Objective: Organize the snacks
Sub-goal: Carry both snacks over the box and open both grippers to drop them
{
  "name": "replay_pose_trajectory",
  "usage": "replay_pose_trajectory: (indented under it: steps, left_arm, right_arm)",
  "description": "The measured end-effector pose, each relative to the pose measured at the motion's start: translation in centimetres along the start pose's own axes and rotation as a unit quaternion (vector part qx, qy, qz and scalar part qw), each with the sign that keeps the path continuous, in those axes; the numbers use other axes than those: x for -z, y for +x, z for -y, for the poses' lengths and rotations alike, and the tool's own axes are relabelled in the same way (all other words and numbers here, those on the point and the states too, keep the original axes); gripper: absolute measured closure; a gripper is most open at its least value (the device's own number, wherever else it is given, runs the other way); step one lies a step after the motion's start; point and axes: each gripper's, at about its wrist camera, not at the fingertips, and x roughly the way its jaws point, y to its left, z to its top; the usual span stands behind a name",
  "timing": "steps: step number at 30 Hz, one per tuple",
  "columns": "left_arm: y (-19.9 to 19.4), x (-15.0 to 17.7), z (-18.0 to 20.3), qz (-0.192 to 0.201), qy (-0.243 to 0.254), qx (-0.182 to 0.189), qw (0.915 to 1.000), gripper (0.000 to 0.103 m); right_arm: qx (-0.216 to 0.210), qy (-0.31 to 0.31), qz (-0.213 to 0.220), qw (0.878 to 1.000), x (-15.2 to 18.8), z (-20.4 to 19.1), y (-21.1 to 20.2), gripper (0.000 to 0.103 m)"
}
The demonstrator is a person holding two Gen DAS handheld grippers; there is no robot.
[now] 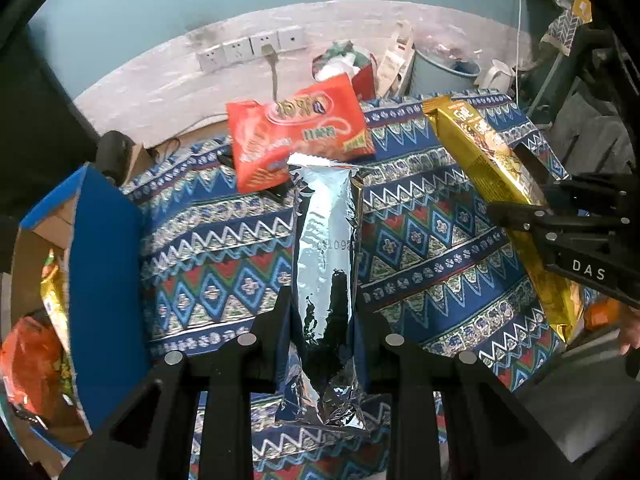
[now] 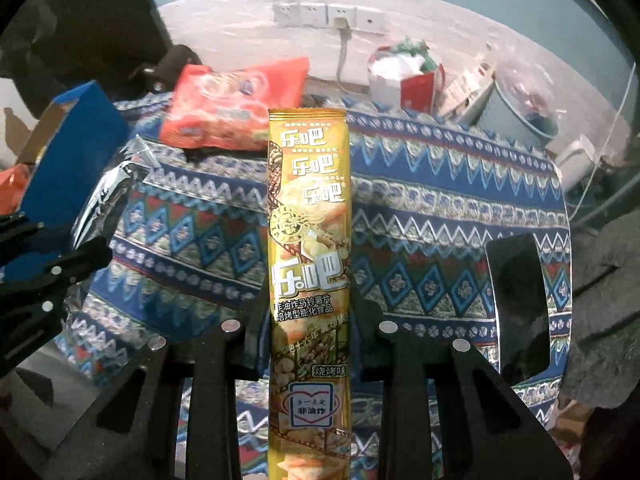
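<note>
Left wrist view: left claw (image 1: 322, 312) clamped on silver snack pack (image 1: 326, 264), held above patterned surface (image 1: 224, 248), near blue box (image 1: 106, 280). Right claw (image 2: 310, 320) clamped on gold snack pack (image 2: 310, 240), right of box. Red snack bag (image 1: 298, 130) beyond box.

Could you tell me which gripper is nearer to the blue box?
Left. The left gripper, holding the silver packet, is beside the blue box; the right gripper is farther off.
</note>
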Motion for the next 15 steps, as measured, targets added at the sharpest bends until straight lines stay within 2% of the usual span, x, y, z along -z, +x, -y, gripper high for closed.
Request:
replay_pose_trajectory:
  steps: [15]
  left_arm:
    - [-3.8,0.4,-2.9,0.035,-0.012,-0.023,0.9991,0.077]
  right_arm:
    - [-0.042,-0.026,0.040,0.998,-2.9,-4.5,-3.4,0.075]
